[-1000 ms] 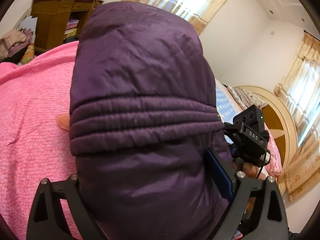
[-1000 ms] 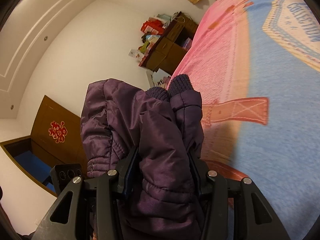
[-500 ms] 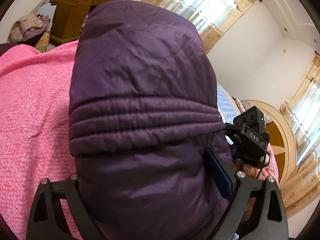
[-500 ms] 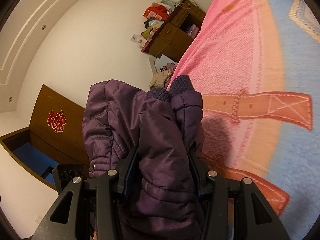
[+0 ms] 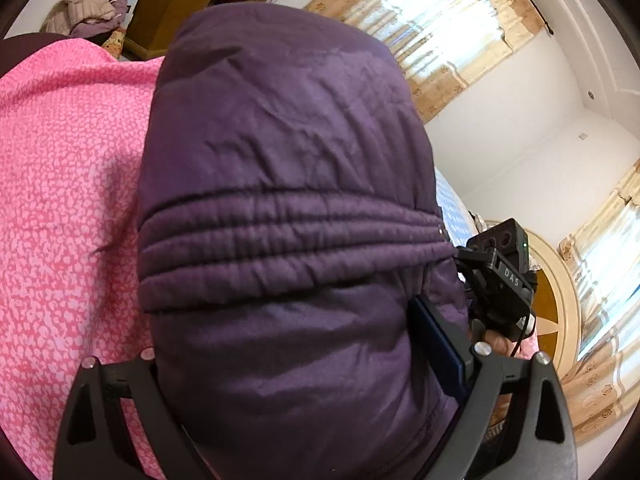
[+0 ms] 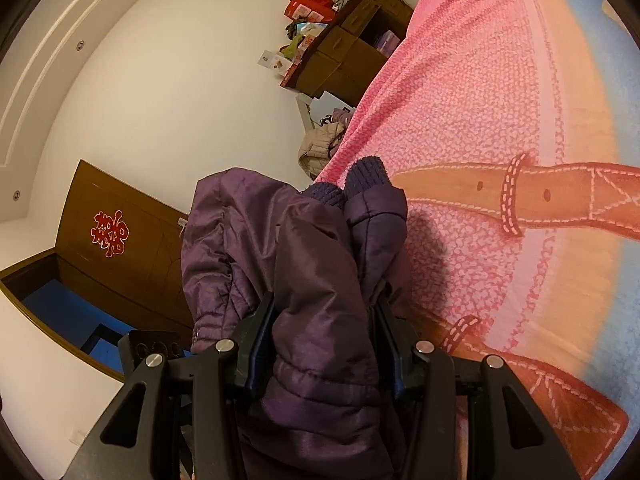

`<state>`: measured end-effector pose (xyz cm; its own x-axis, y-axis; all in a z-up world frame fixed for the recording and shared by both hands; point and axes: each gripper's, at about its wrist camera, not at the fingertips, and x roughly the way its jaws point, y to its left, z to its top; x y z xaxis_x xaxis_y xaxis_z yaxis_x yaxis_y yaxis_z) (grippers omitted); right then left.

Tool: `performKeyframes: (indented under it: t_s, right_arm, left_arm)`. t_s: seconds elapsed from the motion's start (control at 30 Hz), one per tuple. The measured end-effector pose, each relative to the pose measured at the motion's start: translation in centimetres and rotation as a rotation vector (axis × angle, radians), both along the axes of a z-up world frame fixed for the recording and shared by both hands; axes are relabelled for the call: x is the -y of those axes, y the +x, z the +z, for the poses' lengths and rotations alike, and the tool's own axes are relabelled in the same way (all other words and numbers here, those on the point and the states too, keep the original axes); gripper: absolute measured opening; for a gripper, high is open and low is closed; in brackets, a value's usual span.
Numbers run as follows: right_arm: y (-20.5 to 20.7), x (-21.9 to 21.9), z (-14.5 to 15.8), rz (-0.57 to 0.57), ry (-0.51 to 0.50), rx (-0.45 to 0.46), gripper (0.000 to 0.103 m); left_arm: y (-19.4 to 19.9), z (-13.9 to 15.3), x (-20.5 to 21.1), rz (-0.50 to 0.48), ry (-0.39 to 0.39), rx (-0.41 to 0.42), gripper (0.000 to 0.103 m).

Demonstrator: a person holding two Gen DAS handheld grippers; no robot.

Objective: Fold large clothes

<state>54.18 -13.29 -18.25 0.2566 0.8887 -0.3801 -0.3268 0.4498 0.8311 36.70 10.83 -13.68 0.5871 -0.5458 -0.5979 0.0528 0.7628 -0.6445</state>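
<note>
Your right gripper (image 6: 324,320) is partly closed, its two jaws pressing from 9 and 3 o'clock on a thick fold of the purple padded jacket (image 6: 304,264). The jacket's two ribbed cuffs (image 6: 366,174) poke out ahead at 12 o'clock, above the pink bedspread (image 6: 480,100).

Your left gripper (image 5: 300,360) is buried in the same jacket (image 5: 280,160): the padded bulk with its elastic band fills the space between the jaws, the blue pad at 3 o'clock lies against the fabric, and the jaws look clamped on it. The jacket hangs raised over the bedspread (image 5: 60,180), with your other gripper (image 5: 500,272) just beside it at 3 o'clock.
</note>
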Motion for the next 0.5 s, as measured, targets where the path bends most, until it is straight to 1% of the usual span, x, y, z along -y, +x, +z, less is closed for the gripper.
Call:
performKeyframes:
  t_s: [0.13, 0.33, 0.37, 0.5]
  right_arm:
    - [0.3, -0.3, -0.3, -0.001, -0.007, -0.007, 0.047]
    - [0.6, -0.7, -0.5, -0.004, -0.023, -0.013, 0.047]
    - [0.5, -0.5, -0.3, -0.006, -0.026, -0.014, 0.047]
    - [0.5, -0.5, -0.2, -0.015, -0.042, -0.015, 0.047]
  left_arm:
    - [-0.3, -0.5, -0.1, -0.004, -0.019, -0.002, 0.099]
    - [-0.9, -1.3, -1.3, -0.01, -0.048, -0.016, 0.103]
    - [-1.0, -1.4, -2.1, -0.011, -0.046, -0.017, 0.103]
    - [-1.4, -1.4, -2.3, -0.012, -0.049, -0.02, 0.103]
